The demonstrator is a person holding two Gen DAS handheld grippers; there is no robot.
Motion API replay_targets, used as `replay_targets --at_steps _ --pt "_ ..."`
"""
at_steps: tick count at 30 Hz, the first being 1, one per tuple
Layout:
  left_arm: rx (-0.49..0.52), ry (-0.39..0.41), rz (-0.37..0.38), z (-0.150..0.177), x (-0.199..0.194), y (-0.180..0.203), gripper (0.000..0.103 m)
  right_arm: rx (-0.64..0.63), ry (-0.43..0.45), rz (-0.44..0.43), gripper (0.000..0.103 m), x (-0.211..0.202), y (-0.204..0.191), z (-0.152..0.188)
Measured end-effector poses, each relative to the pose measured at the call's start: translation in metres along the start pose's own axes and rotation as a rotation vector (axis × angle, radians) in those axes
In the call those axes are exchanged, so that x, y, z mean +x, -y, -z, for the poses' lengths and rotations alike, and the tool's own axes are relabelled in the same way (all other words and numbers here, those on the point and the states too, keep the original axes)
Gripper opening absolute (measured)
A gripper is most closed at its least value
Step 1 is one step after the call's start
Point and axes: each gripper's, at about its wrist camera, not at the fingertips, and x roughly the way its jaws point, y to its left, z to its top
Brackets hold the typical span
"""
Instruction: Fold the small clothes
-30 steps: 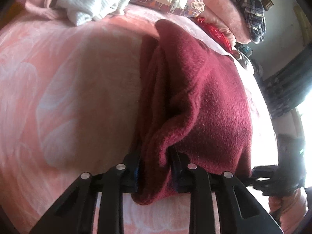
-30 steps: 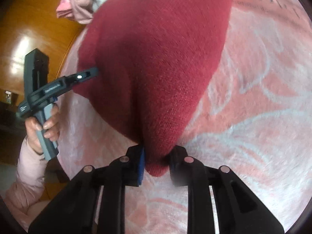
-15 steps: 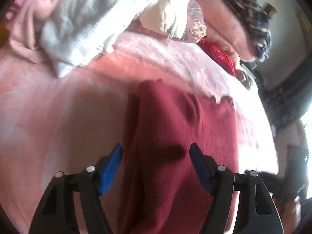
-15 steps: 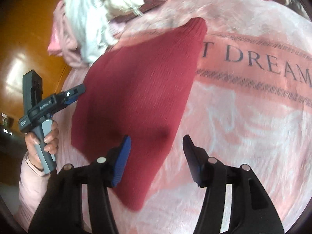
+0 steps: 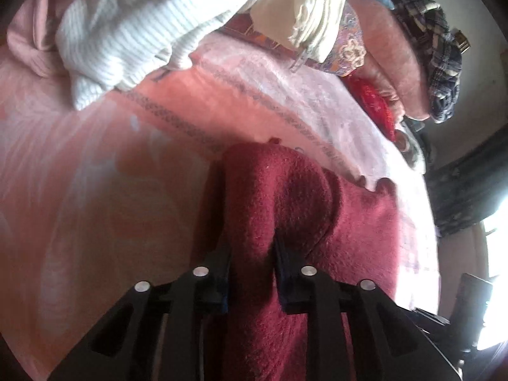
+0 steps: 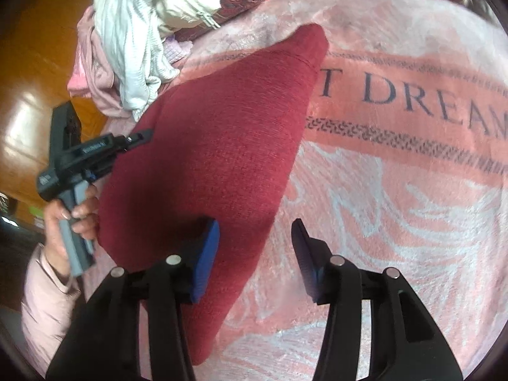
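A dark red knit garment (image 6: 206,146) lies folded flat on the pink blanket (image 6: 397,206). My left gripper (image 5: 250,254) is shut on a bunched edge of the red garment (image 5: 279,197) at its left side; the left gripper also shows in the right wrist view (image 6: 139,136), held in a hand. My right gripper (image 6: 255,254) is open and empty, just above the garment's near right edge, its left pad (image 6: 206,254) over the cloth and its right finger over the blanket.
A pile of clothes sits at the far side: a white ribbed top (image 5: 133,31), a cream piece (image 5: 311,6), pink cloth (image 5: 390,47), a plaid shirt (image 5: 438,38). Orange wooden floor (image 6: 28,101) lies left of the bed edge.
A second ago both grippers held the garment lifted. They let go and it was laid flat. Now the left gripper has shut again on its left edge; the right stays open.
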Motion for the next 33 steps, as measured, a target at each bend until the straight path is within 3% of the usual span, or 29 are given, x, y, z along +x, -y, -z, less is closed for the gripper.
replay_targets --at_steps 2,5,6,11,15,19,26,33 --pt "0.000 -0.026 0.014 0.001 -0.010 -0.002 0.039 0.009 0.000 -0.011 0.049 0.000 0.001 -0.001" --pt "0.047 -0.057 0.068 0.010 -0.024 -0.001 0.074 0.039 -0.001 -0.053 0.053 -0.001 0.003 -0.003" --pt "0.068 -0.067 0.084 0.015 -0.028 -0.002 0.079 0.038 -0.006 -0.057 0.054 -0.001 0.002 -0.003" --pt "0.093 -0.138 0.100 0.021 -0.018 -0.015 0.081 0.023 -0.027 -0.054 0.056 0.006 -0.008 -0.006" --pt "0.078 -0.190 0.179 0.021 0.000 -0.020 0.081 0.038 -0.035 -0.042 0.061 0.014 -0.011 -0.010" --pt "0.090 -0.215 0.172 0.022 0.014 -0.015 0.086 0.067 -0.037 -0.039 0.067 0.017 -0.005 -0.012" --pt "0.120 -0.228 0.174 0.026 0.017 -0.007 0.085 0.065 -0.043 -0.025 0.068 0.013 -0.004 -0.009" --pt "0.162 -0.223 0.159 0.028 0.023 0.004 0.079 0.169 -0.089 -0.126 0.071 0.037 0.010 -0.009"
